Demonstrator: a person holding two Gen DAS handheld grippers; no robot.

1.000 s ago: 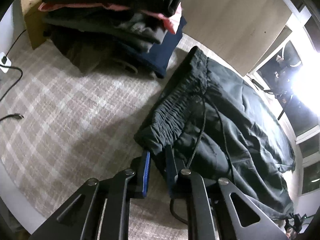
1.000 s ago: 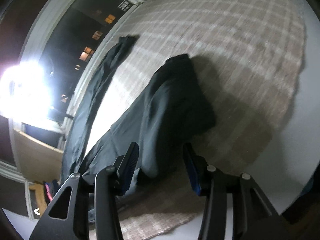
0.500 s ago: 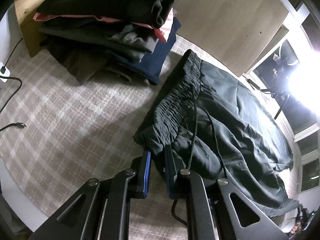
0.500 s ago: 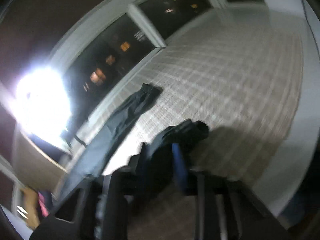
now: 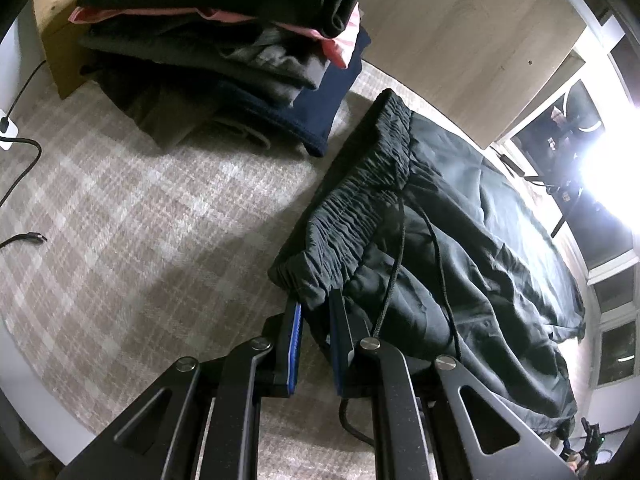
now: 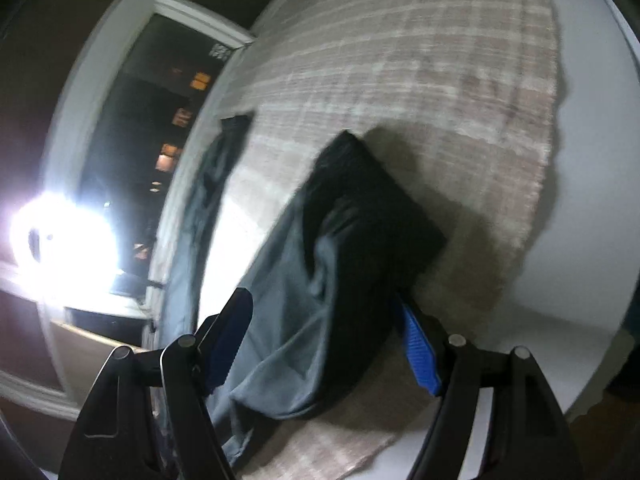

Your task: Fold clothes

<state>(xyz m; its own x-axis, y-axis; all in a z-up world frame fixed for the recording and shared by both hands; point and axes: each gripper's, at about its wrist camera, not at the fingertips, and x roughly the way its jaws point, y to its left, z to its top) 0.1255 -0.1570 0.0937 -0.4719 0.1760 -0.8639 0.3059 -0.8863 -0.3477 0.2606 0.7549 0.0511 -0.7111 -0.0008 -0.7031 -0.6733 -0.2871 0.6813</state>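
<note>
Black trousers (image 5: 460,232): waistband corner pinched in left tongs (image 5: 316,312); right tongs (image 6: 324,320) just spread, leg between.

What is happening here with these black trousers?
A person folds clothes with two handheld grippers. The left gripper is shut on the waistband corner of the black trousers, which lie on a checked rug. The right gripper has just been opening; a trouser leg lies between its jaws, unpinched. A folded pile waits nearby.
</note>
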